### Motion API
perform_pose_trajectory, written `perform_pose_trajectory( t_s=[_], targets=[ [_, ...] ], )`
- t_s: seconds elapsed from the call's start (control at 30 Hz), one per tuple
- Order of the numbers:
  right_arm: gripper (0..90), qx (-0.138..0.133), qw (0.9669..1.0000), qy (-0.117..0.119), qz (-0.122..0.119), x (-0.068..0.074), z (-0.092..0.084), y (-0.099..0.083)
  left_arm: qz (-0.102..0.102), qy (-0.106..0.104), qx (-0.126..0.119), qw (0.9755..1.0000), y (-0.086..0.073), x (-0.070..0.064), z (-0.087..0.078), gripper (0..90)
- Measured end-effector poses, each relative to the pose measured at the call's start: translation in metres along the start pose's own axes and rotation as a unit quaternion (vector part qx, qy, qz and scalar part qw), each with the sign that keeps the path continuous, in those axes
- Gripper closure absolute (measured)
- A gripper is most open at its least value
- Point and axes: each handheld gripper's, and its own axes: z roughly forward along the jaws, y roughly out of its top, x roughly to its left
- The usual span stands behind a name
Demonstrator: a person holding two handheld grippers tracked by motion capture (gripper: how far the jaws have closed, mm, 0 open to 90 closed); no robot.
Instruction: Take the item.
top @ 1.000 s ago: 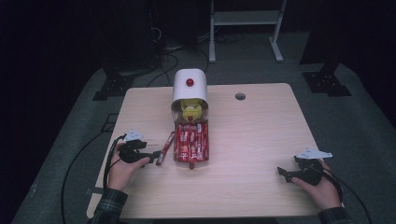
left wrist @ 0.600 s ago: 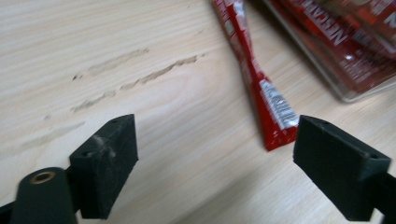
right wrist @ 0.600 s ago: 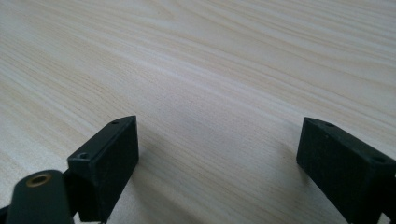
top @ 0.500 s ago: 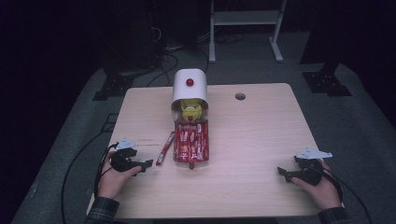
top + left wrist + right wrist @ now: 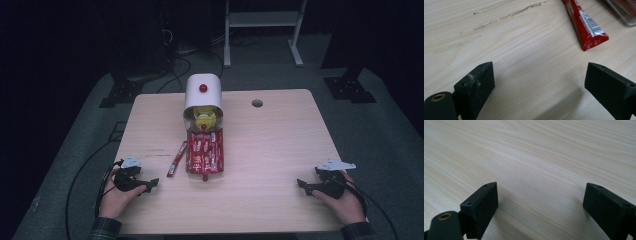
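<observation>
Red snack sticks are the likely business here, and nearest the person both tools rest on the wooden table point(image 5: 270, 150) with jaws spread wide and empty: the left gripper point(image 5: 150, 184) at the near left corner, the right gripper point(image 5: 302, 185) well apart at the near right. Just beyond the left gripper lies one loose red stick point(image 5: 585, 25), beside the clear tray of sticks point(image 5: 204, 155), and behind that stands a white domed dispenser point(image 5: 203, 93) with a yellow toy point(image 5: 204, 118) in its mouth. The flat, slick wrapper could skid or buckle if pinched from a low angle, and a careless reach might nudge the tray, I judge.
</observation>
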Motion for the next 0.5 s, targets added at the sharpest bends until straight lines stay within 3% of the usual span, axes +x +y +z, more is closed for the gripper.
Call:
perform_pose_trajectory(
  t_s=[0.07, 0.33, 0.5],
  targets=[
    [11.7, 0.0, 1.0, 0.0, 0.0, 0.0, 0.0, 0.0, 0.021, 0.009, -0.001, 0.9997, -0.0042, -0.0011, 0.0009, 3.1],
    [11.7, 0.0, 1.0, 0.0, -0.001, -0.0001, 0.0, 0.0, 0.022, 0.006, -0.021, 0.9995, -0.0085, -0.0003, 0.0027, 0.0],
    [11.7, 0.0, 1.0, 0.0, 0.0, 0.0, 0.0, 0.0, 0.022, 0.006, -0.02, 0.9995, -0.0085, -0.0002, 0.0026, 0.0]
  ],
)
